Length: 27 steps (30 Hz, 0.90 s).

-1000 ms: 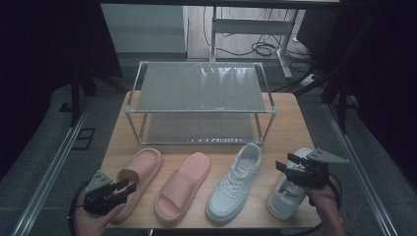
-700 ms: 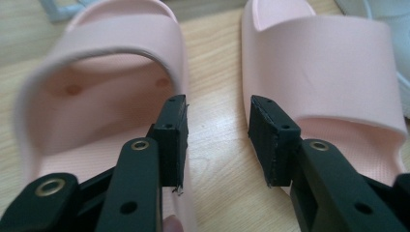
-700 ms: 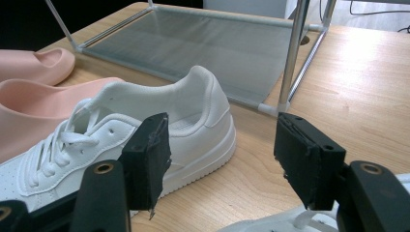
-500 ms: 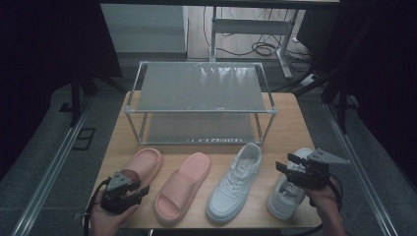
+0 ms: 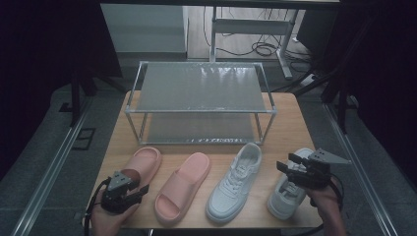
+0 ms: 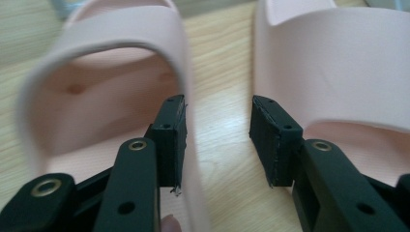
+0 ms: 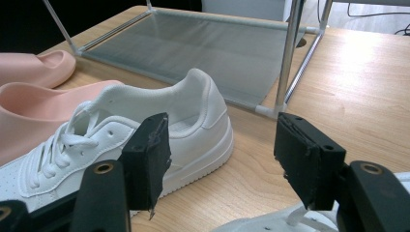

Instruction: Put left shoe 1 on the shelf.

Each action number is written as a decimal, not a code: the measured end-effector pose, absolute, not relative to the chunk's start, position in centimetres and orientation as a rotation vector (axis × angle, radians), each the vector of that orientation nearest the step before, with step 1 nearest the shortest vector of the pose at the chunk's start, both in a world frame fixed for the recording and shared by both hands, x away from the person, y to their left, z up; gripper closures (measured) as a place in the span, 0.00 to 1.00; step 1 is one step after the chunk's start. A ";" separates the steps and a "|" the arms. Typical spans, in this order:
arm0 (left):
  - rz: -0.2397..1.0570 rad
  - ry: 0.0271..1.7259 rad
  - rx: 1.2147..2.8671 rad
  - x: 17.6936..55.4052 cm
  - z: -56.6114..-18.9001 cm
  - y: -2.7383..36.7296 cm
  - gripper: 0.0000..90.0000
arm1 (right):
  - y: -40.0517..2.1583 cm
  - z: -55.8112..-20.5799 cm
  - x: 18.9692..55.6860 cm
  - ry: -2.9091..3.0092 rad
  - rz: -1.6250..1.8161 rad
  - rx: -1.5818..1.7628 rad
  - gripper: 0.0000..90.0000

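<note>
Two pink slippers and two white sneakers lie in a row on the wooden table. My left gripper (image 5: pixel 136 191) sits at the heel end of the left slipper (image 5: pixel 145 162). In the left gripper view its jaws (image 6: pixel 217 140) straddle the side of that slipper's strap (image 6: pixel 116 43): one pad inside, one outside above bare wood, beside the right slipper (image 6: pixel 338 63). The jaws have just been opening and stand open. My right gripper (image 5: pixel 285 163) hovers open over the right sneaker (image 5: pixel 282 201). Its jaws (image 7: pixel 217 150) frame the heel of the left sneaker (image 7: pixel 159 125).
A two-tier metal shoe rack (image 5: pixel 199 110) with mesh shelves stands at the back of the table (image 5: pixel 290 128); its lower shelf and post (image 7: pixel 290 53) are just beyond the sneakers. Bare wood lies to the right of the rack. Cables and a desk frame are on the floor behind.
My left gripper has moved right from the table's left edge onto the left slipper's heel end. The right gripper and all the shoes have stayed in place.
</note>
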<state>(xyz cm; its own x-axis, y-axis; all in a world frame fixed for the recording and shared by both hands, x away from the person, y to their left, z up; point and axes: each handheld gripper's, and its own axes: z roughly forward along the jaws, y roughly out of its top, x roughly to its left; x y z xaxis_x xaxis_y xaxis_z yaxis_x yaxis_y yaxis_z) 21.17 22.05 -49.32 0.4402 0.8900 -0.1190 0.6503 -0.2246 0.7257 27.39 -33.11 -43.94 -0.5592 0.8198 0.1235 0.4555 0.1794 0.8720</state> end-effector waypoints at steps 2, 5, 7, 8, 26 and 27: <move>0.433 1.319 1.961 21.3 -49.3 22.5 0.64 | -33.1 -44.0 27.4 2.089 1.336 1.204 0.42; 0.427 1.332 1.973 22.3 -49.6 22.4 0.62 | -33.0 -44.0 27.5 2.095 1.334 1.201 0.42; 0.415 1.328 1.989 23.1 -50.0 22.1 0.62 | -32.9 -44.1 27.5 2.098 1.333 1.203 0.42; 0.409 1.326 1.999 24.0 -50.3 21.7 0.63 | -32.8 -44.2 27.6 2.102 1.329 1.203 0.42; 0.476 1.341 2.018 25.0 -50.7 21.4 0.94 | -32.5 -44.4 27.6 2.114 1.323 1.197 0.42; 0.476 1.341 2.018 25.0 -50.7 21.4 0.94 | -32.5 -44.4 27.6 2.114 1.323 1.197 0.42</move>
